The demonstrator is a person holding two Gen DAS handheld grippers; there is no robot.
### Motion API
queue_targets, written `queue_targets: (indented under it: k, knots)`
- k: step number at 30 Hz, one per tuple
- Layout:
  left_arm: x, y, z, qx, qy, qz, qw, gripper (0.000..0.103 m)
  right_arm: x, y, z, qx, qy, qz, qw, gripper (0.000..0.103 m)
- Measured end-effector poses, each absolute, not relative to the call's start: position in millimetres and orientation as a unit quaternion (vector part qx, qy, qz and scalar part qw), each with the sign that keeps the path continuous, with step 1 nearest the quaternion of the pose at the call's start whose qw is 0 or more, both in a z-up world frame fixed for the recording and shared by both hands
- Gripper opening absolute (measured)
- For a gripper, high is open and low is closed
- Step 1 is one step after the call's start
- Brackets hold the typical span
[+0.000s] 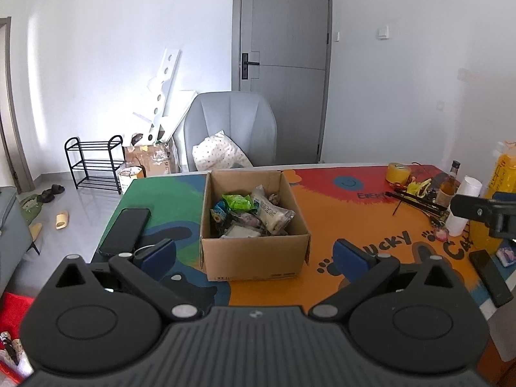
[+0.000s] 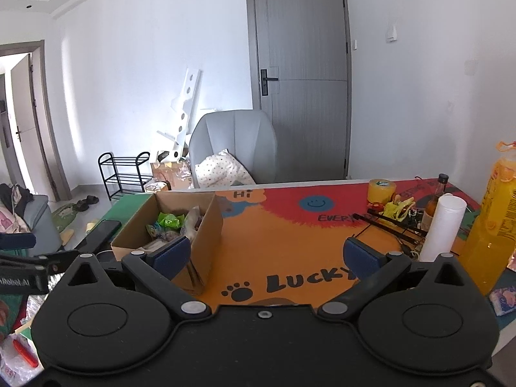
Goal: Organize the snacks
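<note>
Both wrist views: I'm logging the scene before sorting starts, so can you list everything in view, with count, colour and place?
box: one, brown cardboard, open, on the mat's left half
snacks: several, mixed wrappers, one green, inside the box
phone: one, black, left of the box
mat: one, multicoloured, covering the table
tape: one roll, yellow, far right of the mat
cup: one, white, right side
juice: one bottle, orange, right edge
small bottle: one, brown, behind the cup
chair: one, grey, beyond the table, with a spotted pillow
rack: one, black, by the wall
door: one, grey, closed
left gripper: jaws open, empty
right gripper: jaws open, empty
</note>
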State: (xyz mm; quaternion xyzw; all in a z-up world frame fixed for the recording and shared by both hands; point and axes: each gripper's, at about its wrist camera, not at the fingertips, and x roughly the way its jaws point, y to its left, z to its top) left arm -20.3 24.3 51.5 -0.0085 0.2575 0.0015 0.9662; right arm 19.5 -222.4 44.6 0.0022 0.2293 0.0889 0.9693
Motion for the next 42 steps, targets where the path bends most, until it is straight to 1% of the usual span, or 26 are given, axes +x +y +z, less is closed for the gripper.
queue_targets:
  k: [11, 20, 23, 42]
  knots:
    - [-35, 34, 68, -0.027, 0.238, 0.002, 0.971, 0.103, 10, -232, 52, 0.008, 0.234, 0.092, 0.968, 0.103]
    - [-38, 36, 68, -0.024, 0.241, -0.003, 0.97, 0.103, 11, -235, 51, 0.009, 0.235, 0.084, 0.968, 0.103]
    - [-37, 36, 68, -0.041, 0.249, -0.029, 0.967, 0.103, 10, -236, 51, 0.01, 0.236, 0.082, 0.968, 0.103]
    - [-38, 30, 67, -0.022, 0.248, -0.014, 0.968, 0.103, 10, -237, 51, 0.003, 0.239, 0.075, 0.968, 0.103]
